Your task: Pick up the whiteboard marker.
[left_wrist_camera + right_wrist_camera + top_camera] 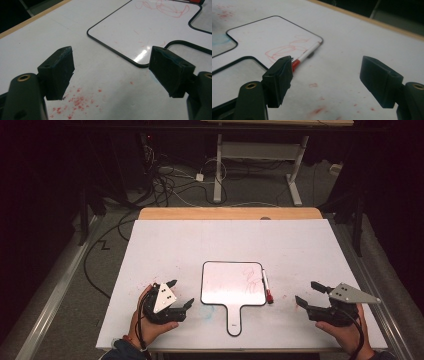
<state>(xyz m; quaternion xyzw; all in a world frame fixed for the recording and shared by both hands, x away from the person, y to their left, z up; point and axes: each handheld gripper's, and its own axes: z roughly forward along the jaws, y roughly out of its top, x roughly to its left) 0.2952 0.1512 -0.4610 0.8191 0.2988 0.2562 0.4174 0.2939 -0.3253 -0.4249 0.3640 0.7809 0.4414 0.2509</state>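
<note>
Nearest the person, the left gripper [173, 296] sat low on the white table [165, 240], its jaws spread wide and holding nothing; the right gripper [309, 296] mirrored it at the other side, jaws likewise parted and empty, with the grey plate on top. Between them lay the small handled whiteboard [227, 285], its handle toward the person; the red-capped marker [267, 287] lay just beside the board's right edge, cap end nearer. Red scribbles [251, 279] marked the board's right half. Judging from this, the work had hardly begun: nothing was gripped, the marker lay untouched, and the scribbles remained on the board; whether writing or wiping was meant, picking something up was yet to come. The right gripper view showed the marker [305, 55] close past its left jaw, well placed for a reach; it also showed red specks on the table that the high view barely hinted at. The left gripper view showed the board's corner [136, 63] near and a scatter of red flecks [75, 102] below its jaws. Beyond the table, the high view alone took in the wooden edge [230, 213], cables and desk legs on the floor.
</note>
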